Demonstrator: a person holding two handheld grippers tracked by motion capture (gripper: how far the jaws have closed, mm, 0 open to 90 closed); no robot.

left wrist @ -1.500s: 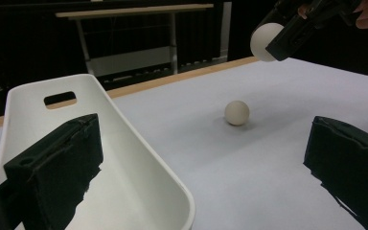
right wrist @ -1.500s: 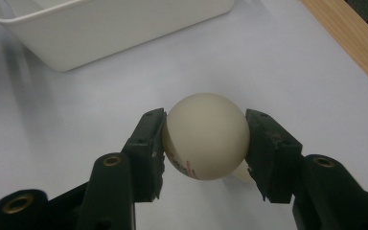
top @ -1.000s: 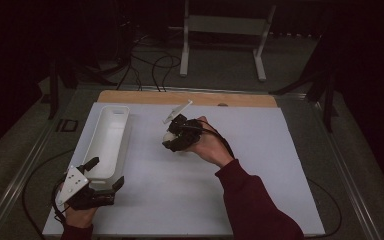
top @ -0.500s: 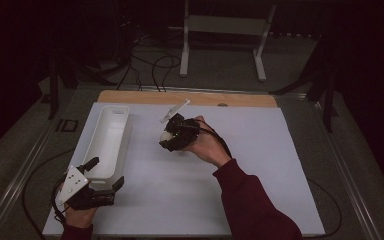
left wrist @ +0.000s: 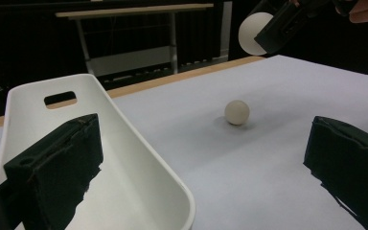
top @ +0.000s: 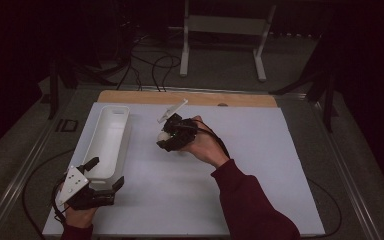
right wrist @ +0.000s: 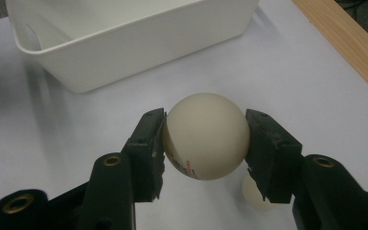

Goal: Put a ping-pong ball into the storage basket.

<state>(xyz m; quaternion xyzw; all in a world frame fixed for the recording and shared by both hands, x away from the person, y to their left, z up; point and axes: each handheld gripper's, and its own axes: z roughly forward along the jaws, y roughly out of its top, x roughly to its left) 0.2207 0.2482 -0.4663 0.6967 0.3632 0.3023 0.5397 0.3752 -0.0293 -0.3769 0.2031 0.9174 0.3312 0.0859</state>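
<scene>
White tabletop (top: 260,165): two balls, one (right wrist: 206,136) clamped in right tongs (right wrist: 205,143), left tongs (left wrist: 206,167) wide open, empty.

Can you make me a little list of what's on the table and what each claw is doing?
held ball: white ball pinched in the right claw, lifted above the table
other ball: second white ball lying loose on the white table
bin: long white bin on the table's left side, nothing seen inside
left claw: left claw open, at the bin's near end, one jaw inside the bin, one outside
</scene>
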